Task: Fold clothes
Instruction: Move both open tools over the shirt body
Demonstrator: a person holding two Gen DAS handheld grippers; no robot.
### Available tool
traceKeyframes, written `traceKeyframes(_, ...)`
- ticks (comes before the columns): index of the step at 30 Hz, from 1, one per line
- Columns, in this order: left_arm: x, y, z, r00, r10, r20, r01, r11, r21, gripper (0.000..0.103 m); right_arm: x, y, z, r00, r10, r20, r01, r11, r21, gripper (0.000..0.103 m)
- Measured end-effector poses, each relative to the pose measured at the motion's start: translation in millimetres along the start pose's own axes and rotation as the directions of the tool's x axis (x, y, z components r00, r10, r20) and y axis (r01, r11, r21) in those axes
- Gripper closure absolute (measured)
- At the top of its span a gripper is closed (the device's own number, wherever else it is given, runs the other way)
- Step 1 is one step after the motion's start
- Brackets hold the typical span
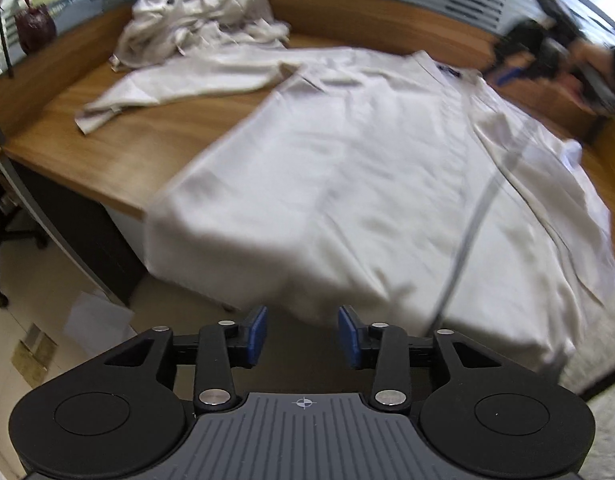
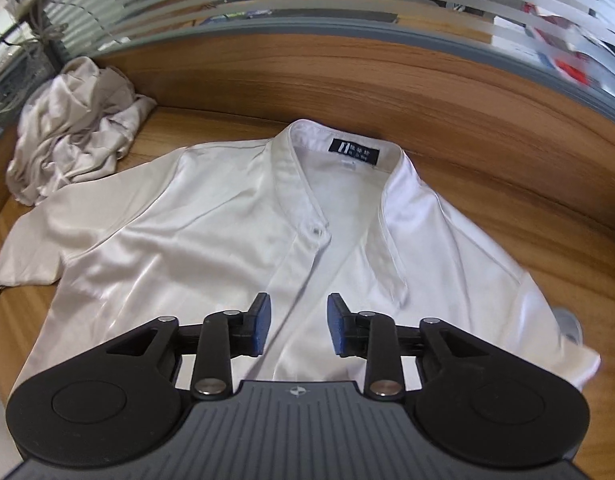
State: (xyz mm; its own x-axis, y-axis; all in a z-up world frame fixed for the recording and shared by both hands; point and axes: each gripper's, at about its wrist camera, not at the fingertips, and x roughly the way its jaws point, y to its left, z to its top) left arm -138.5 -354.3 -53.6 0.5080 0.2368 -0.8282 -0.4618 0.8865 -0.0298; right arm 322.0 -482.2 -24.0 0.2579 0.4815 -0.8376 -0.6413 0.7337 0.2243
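Observation:
A white satin shirt (image 2: 211, 232) lies spread face up on the wooden desk (image 2: 487, 152), collar with a dark label (image 2: 355, 147) toward the back panel. In the left wrist view the same shirt (image 1: 347, 184) is blurred, and its hem hangs over the desk's front edge. My left gripper (image 1: 302, 334) is open just below that hem, nothing between its blue pads (image 1: 259, 330). My right gripper (image 2: 299, 324) hovers open over the shirt's button placket, its pads (image 2: 262, 322) apart with only cloth beneath. The other hand with its gripper (image 1: 547, 56) shows at the far right of the left wrist view.
A heap of crumpled pale clothes (image 2: 75, 128) sits at the desk's back left corner (image 1: 203, 16). A wooden back panel with striped glass (image 2: 347, 8) rims the desk. A dark red vase (image 1: 34, 26) stands at the far left. The floor and a chair base (image 1: 11, 240) lie below the desk edge.

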Motion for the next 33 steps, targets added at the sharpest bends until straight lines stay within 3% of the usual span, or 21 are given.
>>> traceKeyframes(4,12.9,18.4,35.3,1.0,0.0,0.009,0.0,0.998,0.06,0.056,-28.0,0.9,-29.9,1.0,0.011,0.011,-0.011,1.0,0.0,0.062)
traceKeyframes(10,46.6,33.6,95.9,0.998,-0.067,-0.005,0.067,0.981,0.18,0.052,-61.8,3.1,-77.6,1.0,0.016,-0.022,-0.015,0.999,0.043,0.06)
traceKeyframes(18,102.6,52.8,170.1,0.989,-0.134,-0.058,0.145,0.946,0.29,0.051,-85.7,17.9,-137.8,0.998,-0.048,-0.034,0.053,0.985,0.164,0.06)
traceKeyframes(26,158.2,74.5,224.8,0.987,-0.145,-0.07,0.161,0.894,0.417,0.051,-104.4,53.8,-173.1,0.992,-0.125,-0.014,0.123,0.936,0.329,0.06)
traceKeyframes(33,212.4,68.0,263.7,0.983,-0.176,-0.06,0.181,0.834,0.521,0.053,-117.0,99.4,-201.1,0.979,-0.203,-0.006,0.184,0.873,0.451,0.06)
